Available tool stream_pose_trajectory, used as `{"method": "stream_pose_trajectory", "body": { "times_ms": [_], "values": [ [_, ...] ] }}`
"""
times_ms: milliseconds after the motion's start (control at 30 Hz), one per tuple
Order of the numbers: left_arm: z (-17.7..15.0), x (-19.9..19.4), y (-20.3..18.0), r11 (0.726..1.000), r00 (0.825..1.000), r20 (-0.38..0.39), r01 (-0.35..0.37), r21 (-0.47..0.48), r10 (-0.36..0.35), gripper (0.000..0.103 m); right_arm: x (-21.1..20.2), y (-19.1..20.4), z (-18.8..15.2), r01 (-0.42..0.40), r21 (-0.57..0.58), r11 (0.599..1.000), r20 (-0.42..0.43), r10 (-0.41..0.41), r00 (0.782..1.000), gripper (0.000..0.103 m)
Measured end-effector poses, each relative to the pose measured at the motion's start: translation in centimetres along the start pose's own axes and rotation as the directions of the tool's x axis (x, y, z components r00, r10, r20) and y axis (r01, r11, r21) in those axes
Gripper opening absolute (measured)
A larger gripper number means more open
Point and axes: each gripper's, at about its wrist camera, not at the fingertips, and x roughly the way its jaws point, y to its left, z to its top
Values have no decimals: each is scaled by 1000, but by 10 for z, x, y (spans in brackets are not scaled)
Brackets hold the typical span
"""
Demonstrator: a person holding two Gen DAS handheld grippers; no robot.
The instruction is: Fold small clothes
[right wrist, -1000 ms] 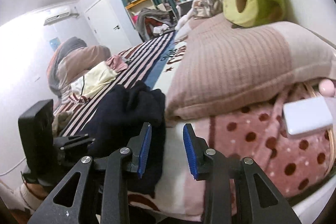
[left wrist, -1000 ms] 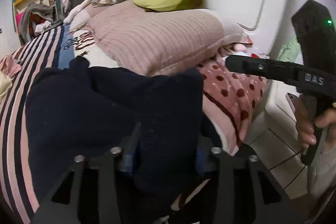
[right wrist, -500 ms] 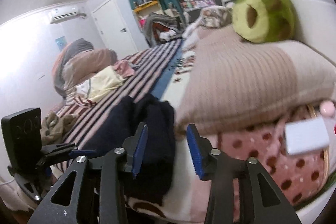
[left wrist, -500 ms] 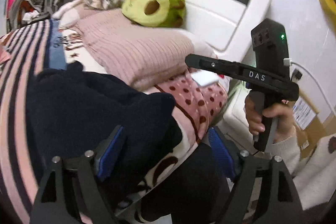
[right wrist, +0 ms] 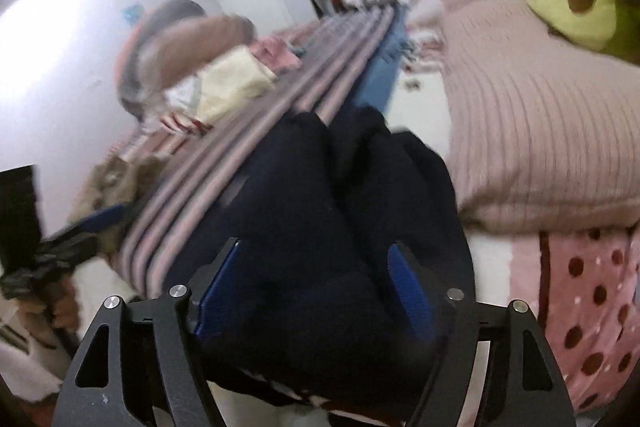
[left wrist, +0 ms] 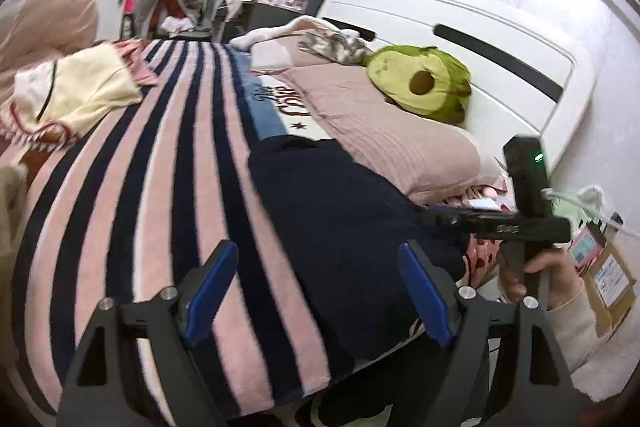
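A folded dark navy garment [left wrist: 344, 227] lies on the striped bedspread [left wrist: 160, 195] near the bed's front edge, beside a pink ribbed pillow [left wrist: 384, 139]. My left gripper [left wrist: 320, 291] is open and empty, held back above the bed edge with the garment under its right finger. My right gripper [right wrist: 316, 291] is open, its blue pads on either side of the garment [right wrist: 320, 211], which fills the gap. The right gripper also shows in the left wrist view [left wrist: 500, 227], at the garment's right end.
A green avocado plush [left wrist: 420, 87] rests on the pillow against the white headboard [left wrist: 480, 39]. A cream garment [left wrist: 76, 95] and other clothes lie at the far left of the bed. A polka-dot pink blanket [right wrist: 580, 291] lies right of the garment.
My left gripper let go of the navy garment, opened wide and pulled back and left. My right gripper opened wider and moved left over the garment.
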Motion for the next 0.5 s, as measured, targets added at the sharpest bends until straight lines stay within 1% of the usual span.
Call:
{"method": "stream_pose_trajectory", "body": {
  "times_ms": [33,67,133,167,200,233,267,300,333,367,433,500],
  "values": [
    [-2,-1,3,1000,1000,0,-6,-8,6,79,10,-6,-3,11,32,999,-34,-10,999,71],
    [-5,-1,7,1000,1000,-3,-11,-15,11,79,14,-11,-6,-4,65,998,-52,7,999,72],
    [-9,0,12,1000,1000,-12,-18,-26,17,79,19,-19,-11,-61,118,991,-64,69,996,71],
    [-10,1,14,999,1000,-17,-19,-31,19,79,19,-23,-14,-110,149,983,-62,120,991,66],
    [-12,3,16,999,1000,-23,-19,-37,19,79,18,-24,-16,-139,159,978,-60,150,987,63],
    [-13,6,17,999,999,-29,-18,-44,17,79,17,-25,-18,-164,162,973,-60,176,983,52],
    [-14,10,17,999,999,-35,-16,-50,15,79,16,-25,-20,-187,157,970,-63,199,978,34],
    [-13,13,16,999,999,-39,-13,-52,11,79,14,-24,-23,-213,144,966,-67,224,972,23],
    [-13,16,14,999,999,-42,-9,-52,7,79,11,-22,-26,-245,128,961,-63,255,965,7],
    [-14,17,12,999,999,-43,-5,-50,3,79,7,-21,-28,-249,112,962,-51,255,965,6],
    [-11,23,7,999,999,-49,7,-45,-9,79,-1,-19,-30,-220,93,971,-23,223,975,5],
    [-9,28,3,999,998,-55,12,-35,-14,79,-16,-26,-30,-195,110,975,22,194,981,4]
  ]
}}
